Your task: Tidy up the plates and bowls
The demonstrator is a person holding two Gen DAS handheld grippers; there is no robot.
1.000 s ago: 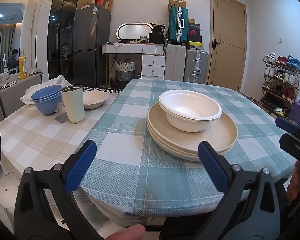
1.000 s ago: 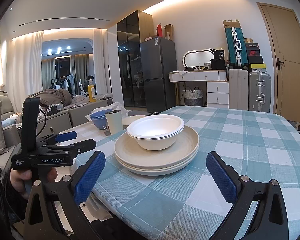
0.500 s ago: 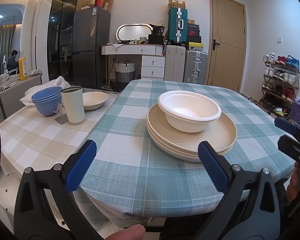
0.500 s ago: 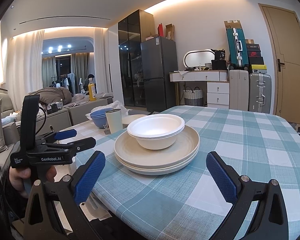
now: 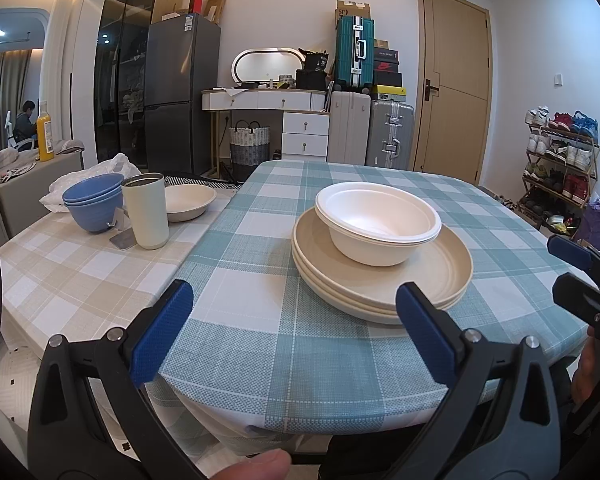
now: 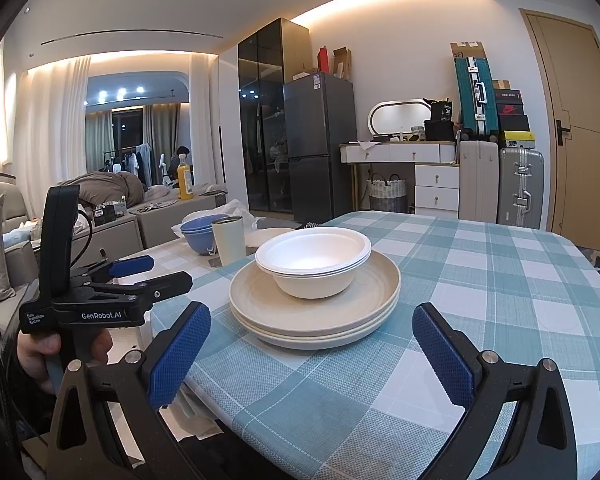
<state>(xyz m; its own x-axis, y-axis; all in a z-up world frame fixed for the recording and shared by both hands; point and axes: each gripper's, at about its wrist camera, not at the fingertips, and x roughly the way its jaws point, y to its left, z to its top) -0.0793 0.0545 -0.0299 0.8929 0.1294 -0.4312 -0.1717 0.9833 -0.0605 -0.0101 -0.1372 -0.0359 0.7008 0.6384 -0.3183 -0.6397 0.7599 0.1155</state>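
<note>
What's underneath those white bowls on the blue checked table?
The white bowls sit on stacked beige plates. Three plate rims show; the plates' centres beneath the bowls are hidden.

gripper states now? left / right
Left gripper: open, holding nothing, short of the plates.
Right gripper: open, holding nothing.

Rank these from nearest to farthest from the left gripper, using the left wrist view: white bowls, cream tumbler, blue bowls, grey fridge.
1. White bowls, stacked on the plates, ahead right.
2. Cream tumbler, ahead left.
3. Blue bowls, behind the tumbler, further left.
4. Grey fridge, against the far wall.
</note>
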